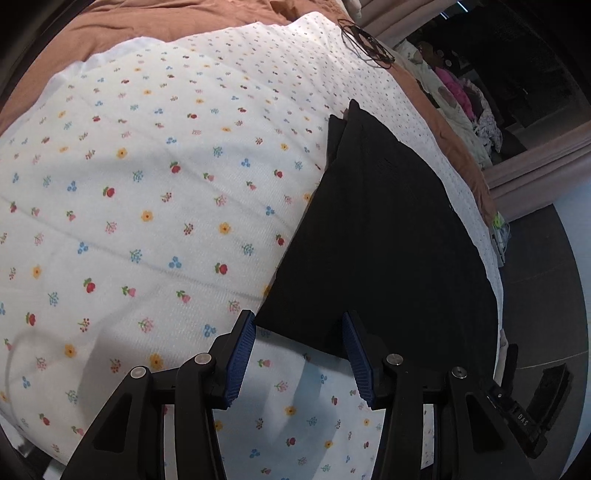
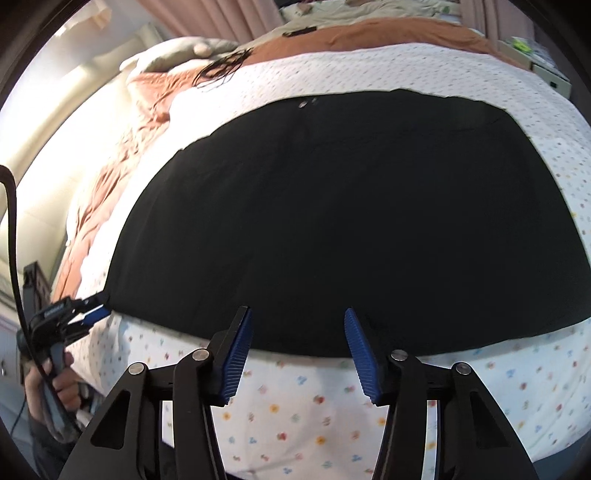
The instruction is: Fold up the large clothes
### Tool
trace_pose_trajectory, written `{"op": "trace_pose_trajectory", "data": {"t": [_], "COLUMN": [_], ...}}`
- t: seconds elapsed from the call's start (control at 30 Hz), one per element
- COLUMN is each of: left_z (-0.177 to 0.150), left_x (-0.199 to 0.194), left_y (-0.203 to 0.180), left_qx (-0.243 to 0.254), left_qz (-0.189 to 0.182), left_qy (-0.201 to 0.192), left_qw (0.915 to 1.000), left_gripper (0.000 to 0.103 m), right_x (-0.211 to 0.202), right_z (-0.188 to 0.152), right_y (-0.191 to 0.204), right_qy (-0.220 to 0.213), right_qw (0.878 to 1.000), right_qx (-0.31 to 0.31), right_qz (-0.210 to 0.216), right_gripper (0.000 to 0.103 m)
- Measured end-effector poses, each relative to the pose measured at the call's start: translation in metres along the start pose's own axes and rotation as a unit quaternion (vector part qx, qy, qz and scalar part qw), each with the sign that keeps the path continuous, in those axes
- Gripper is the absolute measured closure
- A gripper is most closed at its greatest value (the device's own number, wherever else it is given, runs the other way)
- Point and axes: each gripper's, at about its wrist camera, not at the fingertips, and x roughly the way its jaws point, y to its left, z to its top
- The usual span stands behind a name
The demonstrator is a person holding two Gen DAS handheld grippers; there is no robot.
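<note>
— So where is the black garment (image 2: 332, 206) sitting right now?

— It is lying flat on the bed, over the floral quilt (image 1: 147, 184), with its near hem running just inside the bed's near edge. It is looking like a wide, smooth panel, possibly already folded once, though I am only judging by its tidy outline.

— And the claws?

— Both are standing spread, pinching nothing. The right claw (image 2: 298, 347) is hovering over the middle of the near hem, pads apart from the cloth. The left claw (image 1: 298, 347) is hovering at the garment's near left corner; in the right wrist view that same claw (image 2: 96, 314) is showing at the corner's tip, with the person's hand (image 2: 55, 384) gripping its handle.

— How much is remaining?

— I am guessing the corners are about to be taken for the next fold toward the far edge; at least that fold is still pending.

— Anything getting in the way?

— Nothing is lying on the garment. A dark tangle of cord (image 1: 365, 44) is resting near the quilt's far edge, well apart. A brown blanket (image 1: 166, 18) is bunching beyond it, and a heap of clothes (image 1: 461, 107) is sitting off the bed's far right corner.
</note>
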Motion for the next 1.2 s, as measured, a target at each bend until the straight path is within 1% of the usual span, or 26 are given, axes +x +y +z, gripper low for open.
{"op": "trace_pose_trajectory", "data": {"t": [0.1,0.2,0.3,0.47,0.6,0.67,0.77,0.87,1.03,1.2], "left_z": [0.005,0.011,0.017,0.021,0.022,0.021,0.019,0.016,0.012,0.011], "left_x": [0.006,0.011,0.017,0.023,0.025,0.024,0.023,0.022,0.021,0.022], "left_y": [0.004,0.003,-0.001,-0.005,-0.006,-0.005,-0.005,-0.005,-0.004,-0.007], "left_qx": [-0.017,-0.023,-0.022,-0.023,-0.030,-0.037,-0.042,-0.042,-0.045,-0.048], "left_qz": [-0.014,-0.023,-0.030,-0.043,-0.041,-0.040,-0.036,-0.032,-0.028,-0.013], "left_qy": [-0.001,-0.003,-0.001,-0.005,-0.010,-0.012,-0.019,-0.026,-0.034,-0.034], "left_qw": [0.9998,0.9995,0.9993,0.9988,0.9986,0.9984,0.9983,0.9983,0.9980,0.9982], "left_gripper": [0.053,0.053,0.053,0.053,0.059,0.063,0.066,0.069,0.071,0.072], "right_x": [0.011,0.022,0.031,0.050,0.067,0.074,0.085,0.096,0.108,0.121], "right_z": [-0.004,-0.003,0.001,0.016,0.036,0.047,0.067,0.086,0.117,0.144], "right_y": [0.004,0.004,0.005,0.009,0.012,0.012,0.014,0.014,0.014,0.010], "right_qy": [0.015,0.027,0.029,0.036,0.038,0.038,0.036,0.034,0.026,0.019], "right_qw": [1.000,1.000,0.999,0.999,0.998,0.998,0.997,0.997,0.996,0.996], "right_qx": [-0.008,-0.011,-0.011,-0.021,-0.030,-0.031,-0.040,-0.044,-0.047,-0.041], "right_qz": [-0.001,-0.010,-0.009,-0.020,-0.036,-0.038,-0.047,-0.057,-0.068,-0.075], "right_gripper": [0.058,0.062,0.063,0.064,0.069,0.072,0.074,0.080,0.084,0.088]}}
